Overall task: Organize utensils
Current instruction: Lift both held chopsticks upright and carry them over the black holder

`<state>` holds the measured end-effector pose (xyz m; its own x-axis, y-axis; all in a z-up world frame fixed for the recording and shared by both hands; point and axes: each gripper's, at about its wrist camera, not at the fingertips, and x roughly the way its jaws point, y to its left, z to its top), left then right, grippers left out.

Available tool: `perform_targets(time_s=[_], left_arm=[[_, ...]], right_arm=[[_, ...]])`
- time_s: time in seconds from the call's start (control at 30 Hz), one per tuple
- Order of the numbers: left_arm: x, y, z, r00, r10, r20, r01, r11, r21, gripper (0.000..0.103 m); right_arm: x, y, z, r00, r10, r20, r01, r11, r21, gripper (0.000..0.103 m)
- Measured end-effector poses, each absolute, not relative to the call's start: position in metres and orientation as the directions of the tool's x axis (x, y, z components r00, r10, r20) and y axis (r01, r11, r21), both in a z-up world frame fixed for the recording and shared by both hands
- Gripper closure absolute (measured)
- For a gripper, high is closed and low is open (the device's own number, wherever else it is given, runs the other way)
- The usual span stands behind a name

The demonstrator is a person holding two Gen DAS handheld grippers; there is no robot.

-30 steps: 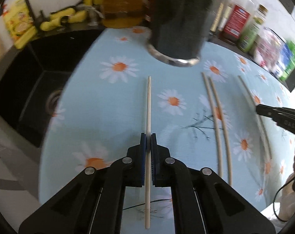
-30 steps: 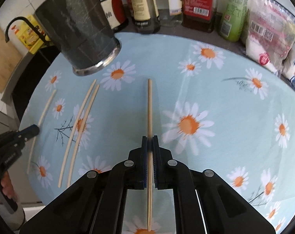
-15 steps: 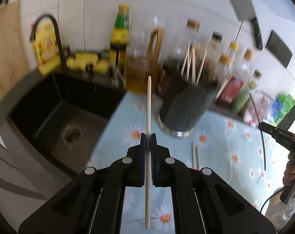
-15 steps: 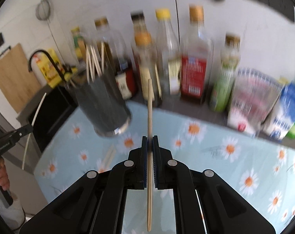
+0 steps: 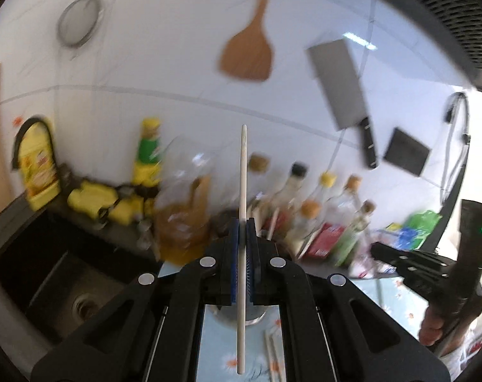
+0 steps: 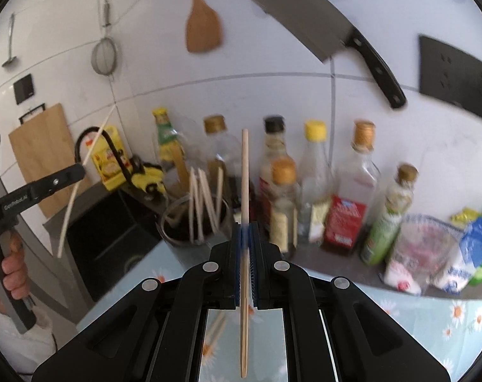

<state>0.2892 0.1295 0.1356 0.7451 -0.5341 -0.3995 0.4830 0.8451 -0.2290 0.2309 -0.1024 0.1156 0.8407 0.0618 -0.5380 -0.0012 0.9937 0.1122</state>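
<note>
Counter holder (image 6: pixel 194 229) full of chopsticks (image 6: pixel 202 203)

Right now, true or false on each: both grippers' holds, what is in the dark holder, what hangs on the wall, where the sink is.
1. The left gripper is shut on a pale wooden chopstick. True.
2. The right gripper is empty. False: it clamps a tan wooden chopstick.
3. The dark cylindrical utensil holder is empty. False: chopsticks stand in it.
4. A steel cleaver hangs on the white tiled wall. True.
5. The black sink lies left of the floral cloth. True.
</note>
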Motion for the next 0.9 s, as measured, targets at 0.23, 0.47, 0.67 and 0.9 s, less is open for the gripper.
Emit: perform_targets(time_s=[0.23, 0.47, 0.67, 0.9], left_arm=[[0.304, 0.113, 0.147, 0.724, -0.639, -0.261, 0.609, 0.769, -0.194, 0.098], [0.334, 0.09, 0.135, 0.692, -0.678, -0.246, 0.657, 0.733, -0.174, 0.098], [0.353, 0.083, 0.117, 0.664, -0.711, -0.231, 0.682, 0.703, -0.201, 0.098], [0.379, 0.074, 0.093, 0.645, -0.723, -0.248, 0.684, 0.691, -0.233, 0.098]], right_arm=[[0.26, -0.081, 0.128, 0.889, 0.115, -0.444, -0.082, 0.992, 0.093, 0.098], [0.29, -0.083, 0.132, 0.925, 0.196, -0.327, -0.147, 0.975, 0.168, 0.098], [0.313, -0.092, 0.132, 0.938, 0.268, -0.219, -0.218, 0.949, 0.228, 0.098], [0.343, -0.093, 0.12, 0.924, 0.328, -0.198, -0.282, 0.932, 0.227, 0.098]])
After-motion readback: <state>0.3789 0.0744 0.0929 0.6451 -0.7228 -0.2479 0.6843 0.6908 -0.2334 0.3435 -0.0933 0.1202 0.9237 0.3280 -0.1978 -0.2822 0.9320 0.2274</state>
